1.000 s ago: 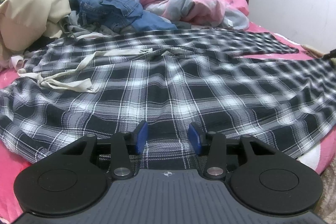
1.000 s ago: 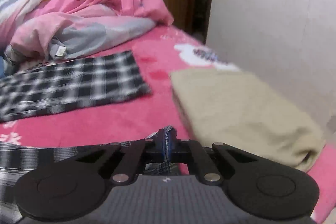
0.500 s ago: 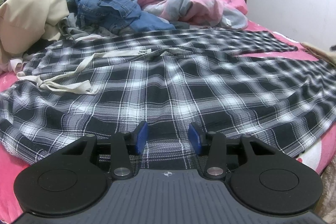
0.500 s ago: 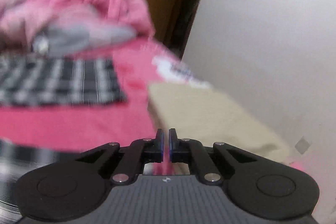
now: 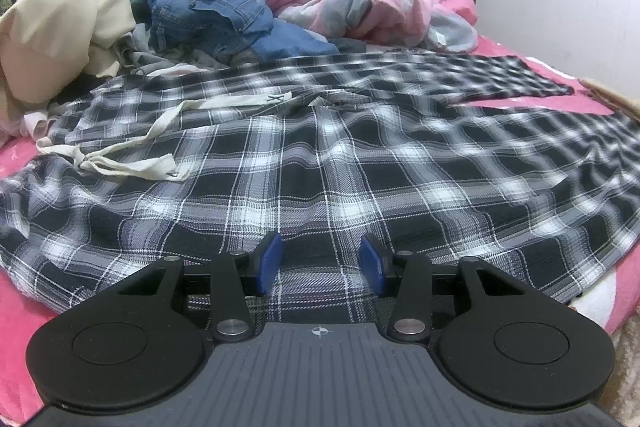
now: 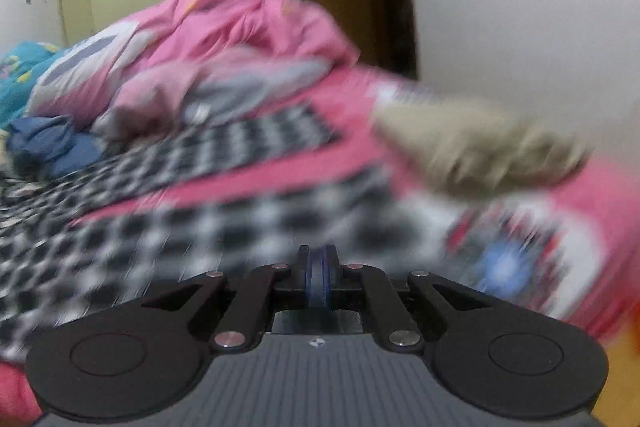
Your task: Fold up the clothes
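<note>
No readable text anywhere.

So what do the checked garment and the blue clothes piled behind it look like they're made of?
The checked garment looks like soft woven cloth, perhaps flannel: a matte black, white and grey plaid that drapes in loose ripples, with a pale flat drawstring lying on it. The blue clothes look like denim: faded blue with visible stitched seams and stiff, bulky folds. Fibre content cannot be told.
</note>
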